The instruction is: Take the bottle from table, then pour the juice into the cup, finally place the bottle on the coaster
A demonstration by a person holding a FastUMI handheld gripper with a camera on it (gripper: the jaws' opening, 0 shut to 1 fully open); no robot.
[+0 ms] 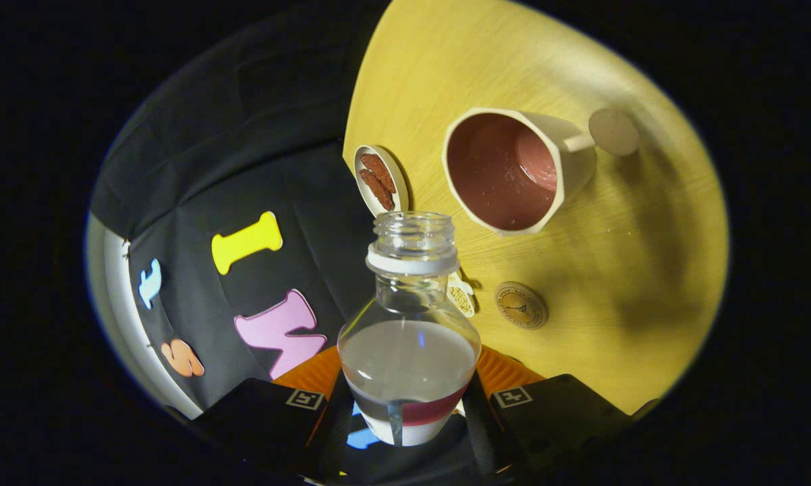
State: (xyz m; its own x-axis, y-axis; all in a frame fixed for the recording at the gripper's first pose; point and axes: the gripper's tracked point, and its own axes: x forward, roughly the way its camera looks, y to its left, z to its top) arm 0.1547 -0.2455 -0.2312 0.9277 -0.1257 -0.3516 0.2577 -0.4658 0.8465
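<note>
Worktop (648, 223): pale yellow wood grain, evenly lit, with soft shadows across its far side. It appears tilted in this view, the whole scene rolled over. A black cloth wall (243, 135) bounds it on one side; a light strip shows along the cloth's outer edge.

Bottle (409, 324): clear plastic, uncapped, with a white collar ring below the threaded neck. It is partly filled with clear liquid, whose surface sits at about the widest part of the shoulder. A label band in red, white and blue wraps the lower body. The bottle stands between the fingers (513, 405), which are closed against its lower body on both sides, so the gripper (409, 422) grasps it. Its mouth points toward the cup.

Cup (513, 172): cream outside, reddish-brown inside, faceted wall, with a handle ending in a round disc. It lies beyond the bottle's mouth, clear of it, opening facing the camera. No liquid can be made out inside.

Coaster (521, 305): small round brown disc with a printed emblem, flat on the worktop, near the bottle's neck and apart from the cup.

Other items: a small oval dish (380, 179) holding two brown pieces sits at the worktop's edge beside the cup. A small pale patterned object (462, 297), partly hidden behind the bottle's neck, cannot be identified.
</note>
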